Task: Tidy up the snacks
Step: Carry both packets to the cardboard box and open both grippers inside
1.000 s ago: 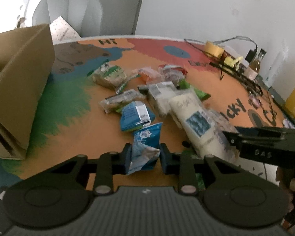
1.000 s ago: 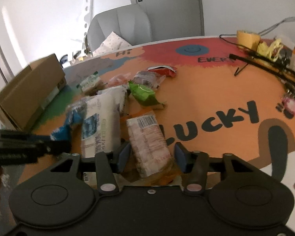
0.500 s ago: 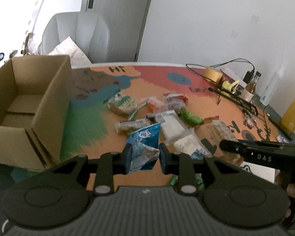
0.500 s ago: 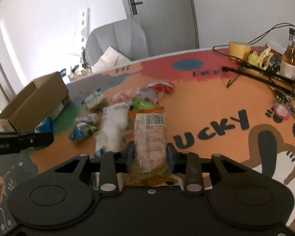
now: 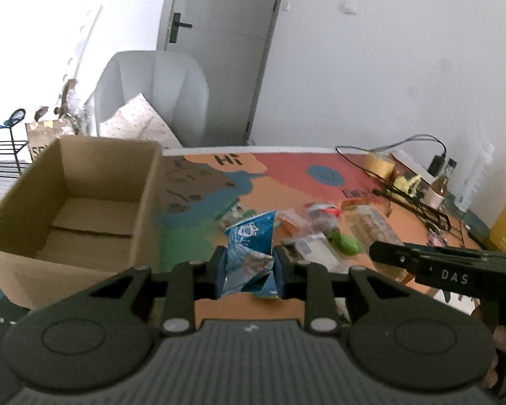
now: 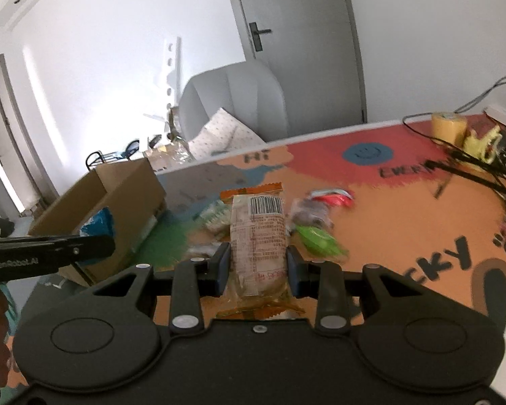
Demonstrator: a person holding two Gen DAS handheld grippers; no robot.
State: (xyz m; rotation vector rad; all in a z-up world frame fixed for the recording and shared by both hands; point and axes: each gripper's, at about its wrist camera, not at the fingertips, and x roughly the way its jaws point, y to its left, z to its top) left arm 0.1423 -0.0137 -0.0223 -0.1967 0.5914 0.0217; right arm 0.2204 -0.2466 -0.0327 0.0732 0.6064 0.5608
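Observation:
My left gripper [image 5: 248,270] is shut on a blue snack packet [image 5: 249,253] and holds it in the air, to the right of an open cardboard box [image 5: 84,202] whose inside looks bare. My right gripper [image 6: 257,270] is shut on a clear packet with orange ends and a barcode [image 6: 257,236], also lifted above the table. The box [image 6: 118,202] shows at the left of the right wrist view, with the left gripper and its blue packet [image 6: 97,222] in front of it. Several loose snack packets [image 5: 324,233] lie on the colourful table mat.
A green packet [image 6: 315,239] and a red one [image 6: 330,199] lie on the mat. A yellow tape roll [image 6: 448,128], black cables [image 6: 482,172] and a small bottle [image 5: 438,185] stand at the far right. A grey chair [image 5: 151,98] stands behind the table.
Both grippers have risen and tilted up with their packets. The left one has moved closer to the box, which now looks nearer and larger.

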